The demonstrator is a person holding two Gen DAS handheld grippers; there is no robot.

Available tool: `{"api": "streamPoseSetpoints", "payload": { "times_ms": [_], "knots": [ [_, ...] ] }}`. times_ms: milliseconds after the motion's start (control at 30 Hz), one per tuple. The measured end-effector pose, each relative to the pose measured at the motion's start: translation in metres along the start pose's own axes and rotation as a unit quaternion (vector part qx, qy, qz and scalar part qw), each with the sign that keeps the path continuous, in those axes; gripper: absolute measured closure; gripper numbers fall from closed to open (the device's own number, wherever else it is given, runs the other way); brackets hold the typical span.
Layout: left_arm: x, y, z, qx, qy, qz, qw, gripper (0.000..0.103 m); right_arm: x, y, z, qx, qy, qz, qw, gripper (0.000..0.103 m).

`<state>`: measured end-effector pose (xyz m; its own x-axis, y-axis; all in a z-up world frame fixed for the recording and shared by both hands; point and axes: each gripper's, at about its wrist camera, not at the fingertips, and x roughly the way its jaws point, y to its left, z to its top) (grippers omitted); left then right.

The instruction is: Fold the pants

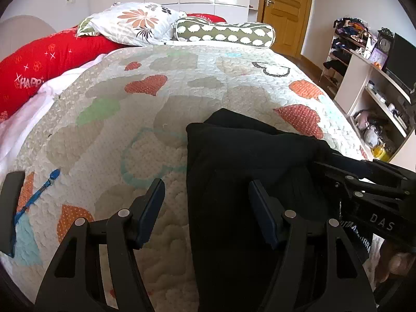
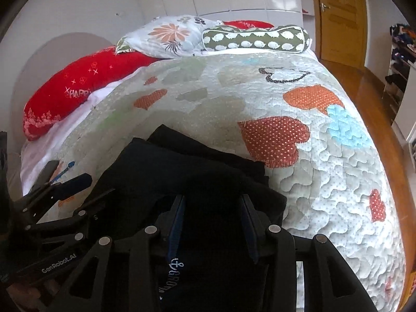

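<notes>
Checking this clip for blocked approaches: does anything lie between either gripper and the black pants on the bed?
Nothing visible does. The left gripper hangs open over the left edge of the black pants, one finger above the quilt. The right gripper sits directly over the pants with only dark fabric between its fingers; whether they press it cannot be told.

Both my grippers are matte black plastic: left gripper (image 1: 206, 213), right gripper (image 2: 212, 223), each with two skeletal link arms with triangular cut-outs and round silver pivot pins at the joints. Fingers (image 1: 149, 208) are flat slabs faced with dark navy pads. White lettering on the bodies: "GenRobot.AI" on the left one as seen from the right wrist, "DAS" on the right one as seen from the left wrist.
</notes>
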<state>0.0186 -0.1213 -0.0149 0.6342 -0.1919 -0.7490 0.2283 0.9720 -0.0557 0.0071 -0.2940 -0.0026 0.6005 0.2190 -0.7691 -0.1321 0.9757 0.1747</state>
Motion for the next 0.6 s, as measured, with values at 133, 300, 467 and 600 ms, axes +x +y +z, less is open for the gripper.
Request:
{"api": "streamPoseSetpoints", "payload": {
  "times_ms": [133, 300, 467, 600],
  "knots": [
    [-0.008, 0.001, -0.001, -0.006, 0.003, -0.003, 1.0000, 0.036, -0.010, 0.003, 0.001, 0.000, 0.002, -0.007, 1.000, 0.063],
    [-0.021, 0.001, -0.006, -0.007, 0.001, -0.007, 1.0000, 0.036, -0.029, 0.012, -0.003, -0.016, -0.005, -0.024, 1.000, 0.063],
    [-0.033, -0.003, -0.013, -0.004, -0.005, -0.013, 0.9999, 0.036, -0.046, 0.018, -0.009, -0.027, -0.011, -0.036, 0.999, 0.063],
    [-0.038, -0.006, -0.019, 0.000, -0.005, -0.015, 0.9999, 0.036, -0.051, 0.022, -0.017, -0.034, -0.007, -0.039, 0.999, 0.063]
  ]
}}
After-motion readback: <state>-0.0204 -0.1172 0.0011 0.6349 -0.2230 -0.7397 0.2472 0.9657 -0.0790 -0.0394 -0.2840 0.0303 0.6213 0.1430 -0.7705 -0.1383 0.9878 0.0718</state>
